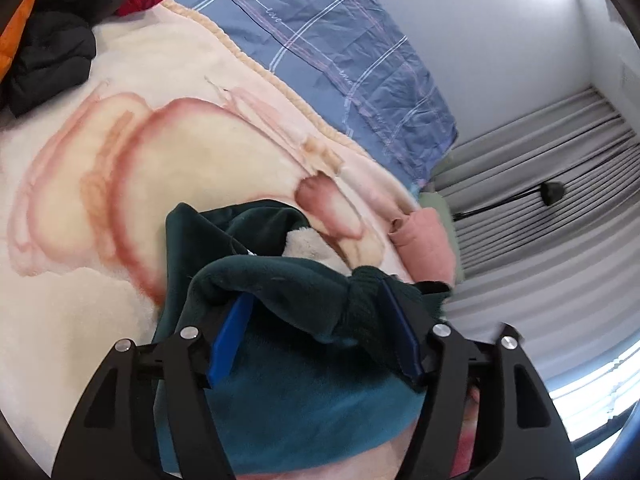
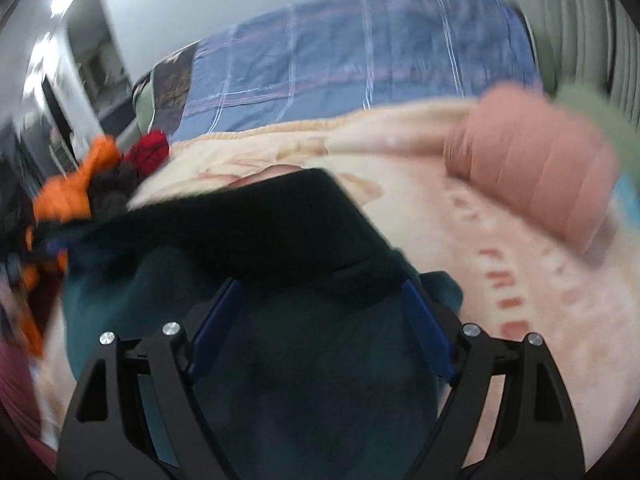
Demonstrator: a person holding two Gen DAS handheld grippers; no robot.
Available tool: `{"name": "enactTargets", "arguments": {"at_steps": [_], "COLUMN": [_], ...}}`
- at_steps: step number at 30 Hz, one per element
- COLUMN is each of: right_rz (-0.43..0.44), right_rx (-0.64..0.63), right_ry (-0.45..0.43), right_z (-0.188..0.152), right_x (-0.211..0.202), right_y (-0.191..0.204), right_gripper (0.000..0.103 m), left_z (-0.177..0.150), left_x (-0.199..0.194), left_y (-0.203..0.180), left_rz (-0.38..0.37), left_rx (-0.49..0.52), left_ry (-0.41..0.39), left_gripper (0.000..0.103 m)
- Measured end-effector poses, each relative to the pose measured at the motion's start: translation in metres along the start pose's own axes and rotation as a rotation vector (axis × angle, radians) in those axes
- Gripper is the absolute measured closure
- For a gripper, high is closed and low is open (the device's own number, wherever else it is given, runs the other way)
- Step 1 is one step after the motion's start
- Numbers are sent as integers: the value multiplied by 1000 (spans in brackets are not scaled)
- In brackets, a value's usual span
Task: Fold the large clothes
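My left gripper (image 1: 316, 320) has its jaws apart, a bunched fold of the dark green fleece garment (image 1: 280, 392) draped between the pads, not pinched. My right gripper (image 2: 320, 320) is wide apart too, a dark sleeve lying loose across its fingertips. The garment sits directly under both, on the cream blanket (image 1: 80, 200), its bulk on the near side; neither hand looks clearly nearer.

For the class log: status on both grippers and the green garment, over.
Left gripper open, cuff bunched between pads. Right gripper open over green garment. Pink roll nearby, not blocking.
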State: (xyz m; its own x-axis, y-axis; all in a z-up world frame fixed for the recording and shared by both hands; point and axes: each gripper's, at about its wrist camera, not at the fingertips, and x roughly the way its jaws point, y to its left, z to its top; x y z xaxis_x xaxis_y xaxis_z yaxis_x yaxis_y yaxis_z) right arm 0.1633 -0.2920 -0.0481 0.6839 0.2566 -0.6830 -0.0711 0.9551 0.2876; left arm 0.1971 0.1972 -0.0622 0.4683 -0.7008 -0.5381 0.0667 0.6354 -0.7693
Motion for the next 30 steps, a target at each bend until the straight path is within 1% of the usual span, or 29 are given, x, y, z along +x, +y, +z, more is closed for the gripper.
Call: {"name": "enactTargets", "arguments": {"at_steps": [1, 2, 3, 4, 5, 6, 7, 8, 9, 10, 11, 12, 13, 14, 15, 16, 17, 19, 20, 21, 22, 23, 24, 25, 26, 27, 28, 29, 30], "right_rz": [37, 75, 97, 104, 94, 87, 101, 96, 68, 26, 20, 51, 97, 128, 141, 152, 172, 195, 191, 180, 149, 93, 53, 35, 8, -45, -95, -141, -182], "right_rx": [41, 87, 121, 144, 154, 189, 228, 259, 274, 274, 275, 282, 280, 273, 251, 224, 182, 117, 97, 84, 76, 70, 77, 97, 83, 42, 6, -36, -63], "right_ry": [7, 17, 23, 28, 39, 46, 29, 8, -14, -42, -55, -60, -51, -33, -9, -6, -11, 6, 22, 51, 93, 123, 166, 136, 86, 18, -28, -55, -52], "right_z": [3, 9, 13, 18, 19, 19, 18, 17, 17, 17, 16, 13, 14, 14, 15, 17, 19, 24, 28, 30, 33, 33, 33, 31, 31, 30, 29, 27, 26], "right_x": [6, 13, 17, 20, 22, 22, 15, 9, 4, -2, -5, -6, -3, 1, 5, 6, 8, 14, 22, 32, 48, 59, 68, 61, 48, 28, 16, 10, 16], "right_y": [-8, -16, -22, -27, -30, -38, -42, -49, -53, -59, -62, -66, -68, -67, -62, -56, -48, -35, -30, -27, -23, -21, -20, -19, -16, -10, -7, -4, -5], "right_gripper": [19, 21, 32, 64, 88, 103, 103, 103, 103, 103, 103, 102, 99, 90, 55, 25, 24, 23, 23, 23, 25, 66, 86, 86, 87, 88, 88, 88, 87], "left_z": [1, 3, 5, 6, 7, 7, 6, 3, -1, -6, -12, -16, -18, -17, -13, -6, 1, 20, 27, 32, 35, 35, 32, 27, 19, 9, -3, -16, -19], "left_x": [-6, -13, -23, -31, -39, -44, -48, -48, -44, -37, -24, -7, 1, 19, 32, 48, 61, 83, 92, 98, 102, 105, 109, 105, 102, 97, 95, 97, 104], "left_y": [7, 14, 19, 21, 23, 22, 18, 12, 3, -5, -14, -24, -28, -32, -32, -31, -28, -21, -20, -19, -22, -27, -30, -35, -42, -50, -57, -59, -54], "left_rz": [-26, -24, 31, 68, 86, 85, 84, 102, 137, 180, 235, 316, 359, 418, 444, 451, 450, 428, 403, 389, 378, 380, 447, 483, 515, 569, 645, 744, 777], "left_rx": [-29, -59, -68, -64, -54, -39, -8, 52, 122, 202, 294, 393, 440, 505, 537, 546, 536, 488, 466, 458, 465, 492, 511, 523, 562, 627, 701, 788, 813], "left_ry": [2, -18, -67, -97, -124, -142, -154, -156, -152, -144, -127, -111, -105, -85, -56, -20, 13, 72, 99, 105, 91, 83, 83, 55, 25, -9, -43, -73, -62], "left_gripper": [31, 24, 24, 24, 24, 23, 22, 17, 14, 10, 9, 9, 9, 9, 9, 9, 9, 9, 9, 9, 27, 75, 83, 87, 88, 88, 88, 88, 88]}}
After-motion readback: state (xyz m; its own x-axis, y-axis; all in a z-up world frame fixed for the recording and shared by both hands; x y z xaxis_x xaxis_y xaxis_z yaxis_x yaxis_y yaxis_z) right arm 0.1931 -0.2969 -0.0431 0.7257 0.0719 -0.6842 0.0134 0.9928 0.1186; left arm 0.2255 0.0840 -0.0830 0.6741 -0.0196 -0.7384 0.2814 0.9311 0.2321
